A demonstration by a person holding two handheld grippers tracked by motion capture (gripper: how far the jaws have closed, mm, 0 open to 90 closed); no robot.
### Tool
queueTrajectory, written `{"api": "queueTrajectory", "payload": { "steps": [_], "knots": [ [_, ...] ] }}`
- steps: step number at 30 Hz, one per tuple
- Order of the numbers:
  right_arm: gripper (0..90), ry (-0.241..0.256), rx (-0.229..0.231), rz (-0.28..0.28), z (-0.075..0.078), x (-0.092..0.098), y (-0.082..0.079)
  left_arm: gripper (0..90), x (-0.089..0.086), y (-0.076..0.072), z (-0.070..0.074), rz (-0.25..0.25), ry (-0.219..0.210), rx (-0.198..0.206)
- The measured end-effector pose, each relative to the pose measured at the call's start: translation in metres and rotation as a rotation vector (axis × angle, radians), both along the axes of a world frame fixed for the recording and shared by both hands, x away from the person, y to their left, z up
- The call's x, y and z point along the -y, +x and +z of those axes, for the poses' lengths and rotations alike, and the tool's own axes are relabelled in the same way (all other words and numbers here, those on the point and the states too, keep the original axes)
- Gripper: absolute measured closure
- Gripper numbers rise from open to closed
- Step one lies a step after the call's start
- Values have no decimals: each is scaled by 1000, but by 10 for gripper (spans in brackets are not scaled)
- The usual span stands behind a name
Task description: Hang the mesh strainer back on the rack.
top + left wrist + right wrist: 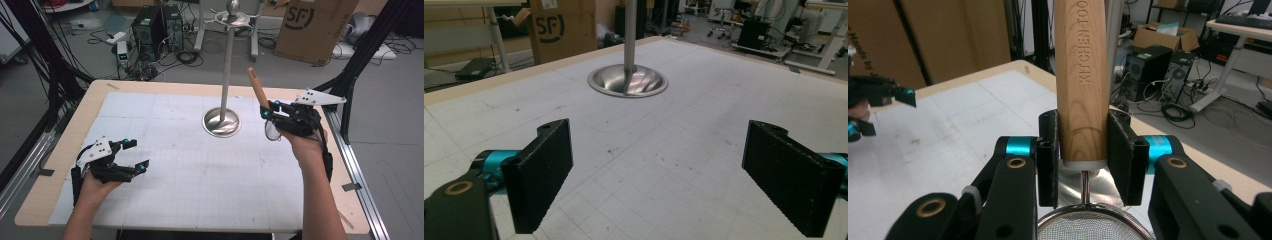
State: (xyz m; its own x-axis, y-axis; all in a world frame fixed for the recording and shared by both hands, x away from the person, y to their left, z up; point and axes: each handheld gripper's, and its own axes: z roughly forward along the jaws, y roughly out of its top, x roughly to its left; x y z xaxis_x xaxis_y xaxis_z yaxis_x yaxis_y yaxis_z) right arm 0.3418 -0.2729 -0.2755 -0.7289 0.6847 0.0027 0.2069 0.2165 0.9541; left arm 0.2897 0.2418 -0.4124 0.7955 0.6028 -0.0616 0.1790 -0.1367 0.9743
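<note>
Right tool clamps wooden handle of one mesh strainer, held above counter right of stand base; mesh cut off at frame bottom in right gripper view, handle top cropped; one metal stand; left tool spread wide, empty, low over counter.
</note>
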Motion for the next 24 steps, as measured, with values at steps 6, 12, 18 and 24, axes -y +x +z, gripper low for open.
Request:
{"api": "queueTrajectory", "payload": {
  "steps": [6, 12, 18, 24],
  "knots": [
    [680, -8, 22, -18, 17, 1, 6, 135, 0, 0, 0, -3, 2, 1],
    [680, 11, 34, -32, 27, 2, 13, 134, 1, 0, 0, -7, 3, -2],
    [680, 14, 37, -59, 40, 3, 23, 134, 1, 0, 0, -8, 0, -5],
    [680, 24, 60, -65, 59, 0, 26, 134, 0, 0, 0, -6, -3, -4]
  ]
}}
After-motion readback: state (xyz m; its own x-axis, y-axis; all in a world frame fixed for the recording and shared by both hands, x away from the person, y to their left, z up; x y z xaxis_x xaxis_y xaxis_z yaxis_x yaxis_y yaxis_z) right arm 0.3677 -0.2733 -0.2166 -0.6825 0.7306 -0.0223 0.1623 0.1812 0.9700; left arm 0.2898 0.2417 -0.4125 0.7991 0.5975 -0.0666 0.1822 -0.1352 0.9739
